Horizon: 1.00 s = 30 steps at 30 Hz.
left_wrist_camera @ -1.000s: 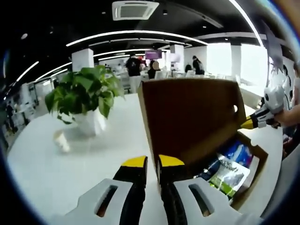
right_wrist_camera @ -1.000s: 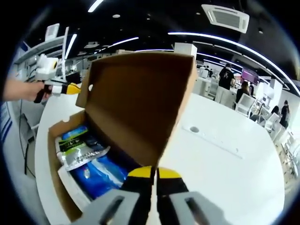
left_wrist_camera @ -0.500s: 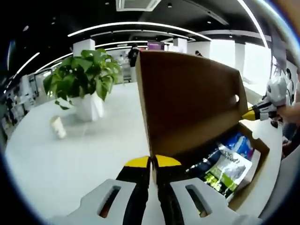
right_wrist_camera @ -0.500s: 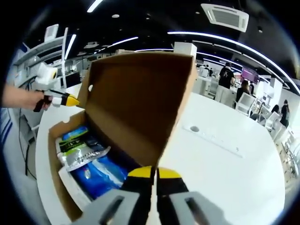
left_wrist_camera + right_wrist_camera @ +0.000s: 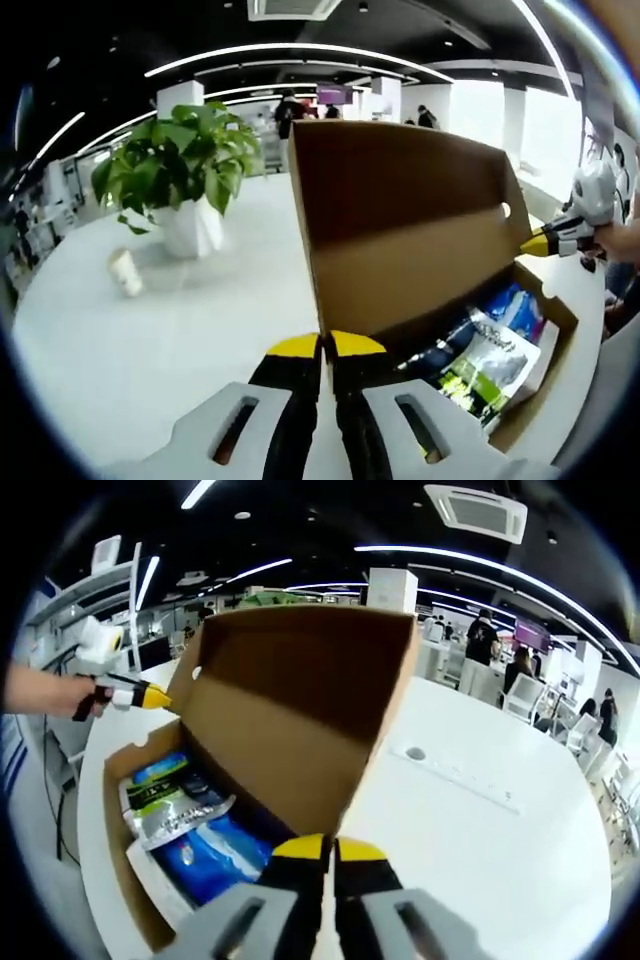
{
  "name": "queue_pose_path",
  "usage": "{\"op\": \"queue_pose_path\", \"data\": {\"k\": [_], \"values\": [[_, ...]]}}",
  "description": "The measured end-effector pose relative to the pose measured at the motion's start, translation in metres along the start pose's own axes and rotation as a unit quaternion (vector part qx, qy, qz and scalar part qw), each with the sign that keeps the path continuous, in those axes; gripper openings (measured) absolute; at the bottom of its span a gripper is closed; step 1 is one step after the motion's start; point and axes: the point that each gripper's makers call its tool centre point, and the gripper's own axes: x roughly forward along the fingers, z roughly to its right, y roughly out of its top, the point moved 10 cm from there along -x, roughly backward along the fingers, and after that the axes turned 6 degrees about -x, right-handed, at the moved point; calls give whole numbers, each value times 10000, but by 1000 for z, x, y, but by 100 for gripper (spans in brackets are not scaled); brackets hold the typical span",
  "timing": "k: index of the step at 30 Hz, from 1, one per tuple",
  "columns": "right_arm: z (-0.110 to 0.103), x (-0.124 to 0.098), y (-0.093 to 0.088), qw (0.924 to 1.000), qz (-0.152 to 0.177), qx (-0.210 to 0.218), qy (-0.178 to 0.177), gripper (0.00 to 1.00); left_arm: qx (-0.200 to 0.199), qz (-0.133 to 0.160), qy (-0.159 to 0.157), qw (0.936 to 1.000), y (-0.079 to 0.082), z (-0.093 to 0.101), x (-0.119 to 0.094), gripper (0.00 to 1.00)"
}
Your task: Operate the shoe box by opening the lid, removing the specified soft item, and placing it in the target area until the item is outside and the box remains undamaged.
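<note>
A brown cardboard shoe box (image 5: 556,345) lies open on a white table, its lid (image 5: 410,230) standing nearly upright. Inside are soft packets: a blue one (image 5: 510,305) and a silver-green one (image 5: 478,368). My left gripper (image 5: 325,346) is shut on the lid's near edge. My right gripper (image 5: 545,241) shows at the lid's far corner. In the right gripper view the lid (image 5: 290,710) rises from my right gripper (image 5: 325,846), shut on its edge. The box wall (image 5: 120,880), blue packet (image 5: 215,852) and silver-green packet (image 5: 170,802) lie left of it. The left gripper (image 5: 150,694) sits by the lid's far corner.
A potted plant (image 5: 180,180) in a white pot and a tipped paper cup (image 5: 125,272) stand on the table left of the box. The white table (image 5: 480,860) spreads right of the lid, with a small round hole (image 5: 415,754). People stand far behind.
The lid has swung up and then tilted back a little further. The left gripper has closed onto the lid's edge. Seen from the right view, it dropped slightly.
</note>
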Motion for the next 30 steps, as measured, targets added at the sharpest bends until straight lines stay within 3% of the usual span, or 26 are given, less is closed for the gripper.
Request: {"op": "queue_pose_path", "data": {"k": [30], "values": [[6,5,3,9998,-57,192,26,0,-175,-92,66,9998,11,-4,15,1]]}}
